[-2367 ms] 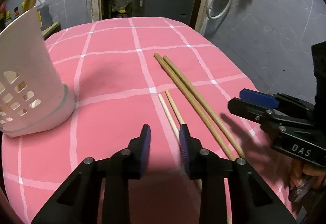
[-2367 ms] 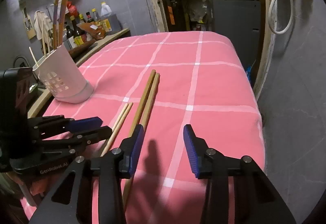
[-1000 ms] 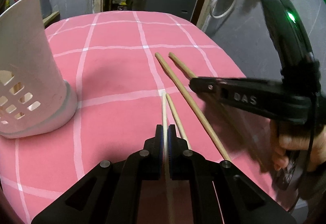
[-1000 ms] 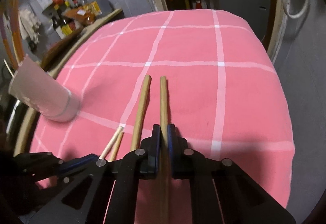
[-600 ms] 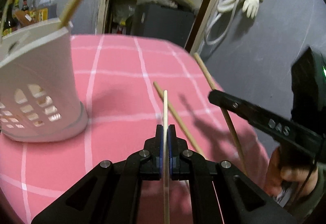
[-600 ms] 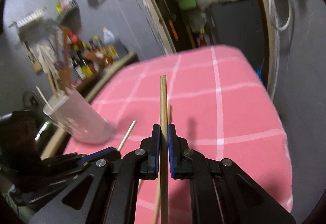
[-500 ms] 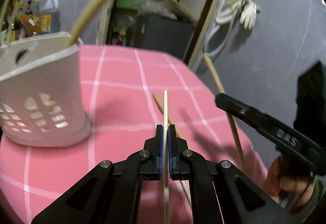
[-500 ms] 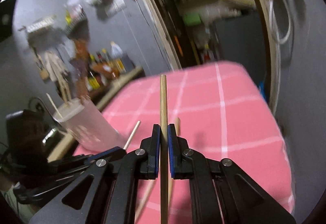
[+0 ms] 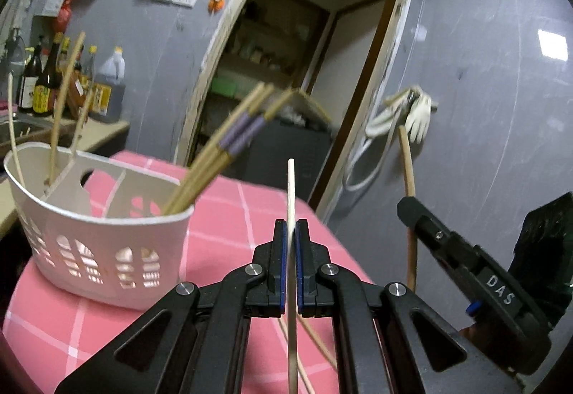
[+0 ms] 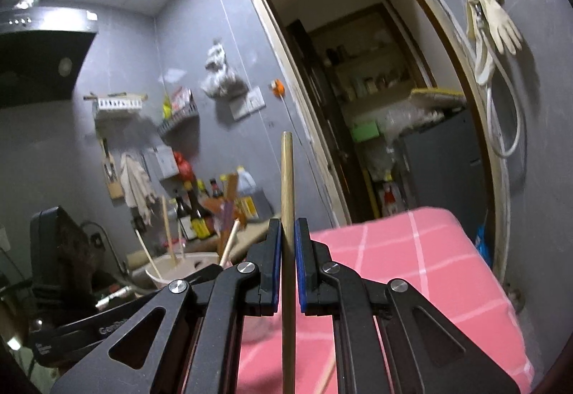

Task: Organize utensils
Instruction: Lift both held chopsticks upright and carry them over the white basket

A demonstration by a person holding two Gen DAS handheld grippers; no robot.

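My left gripper [image 9: 292, 232] is shut on a thin pale chopstick [image 9: 290, 186], held lifted and pointing up above the pink checked tablecloth [image 9: 222, 215]. The white perforated utensil basket [image 9: 96, 236] stands just left of it, with several chopsticks leaning inside. My right gripper [image 10: 285, 232] is shut on a thick brown chopstick [image 10: 286, 179], also raised; it shows in the left wrist view [image 9: 408, 175] at the right. Two chopsticks [image 9: 315, 336] still lie on the cloth below the left gripper.
A counter with bottles [image 9: 43, 78] lies behind the basket. A dark doorway with shelves [image 10: 376, 107] is beyond the table's far end. Gloves and a hose [image 10: 497, 28] hang on the grey wall at the right.
Both grippers closed on a chopstick each, lifted them off the cloth and tilted upward. The left one has moved nearer the basket, whose opening now shows.
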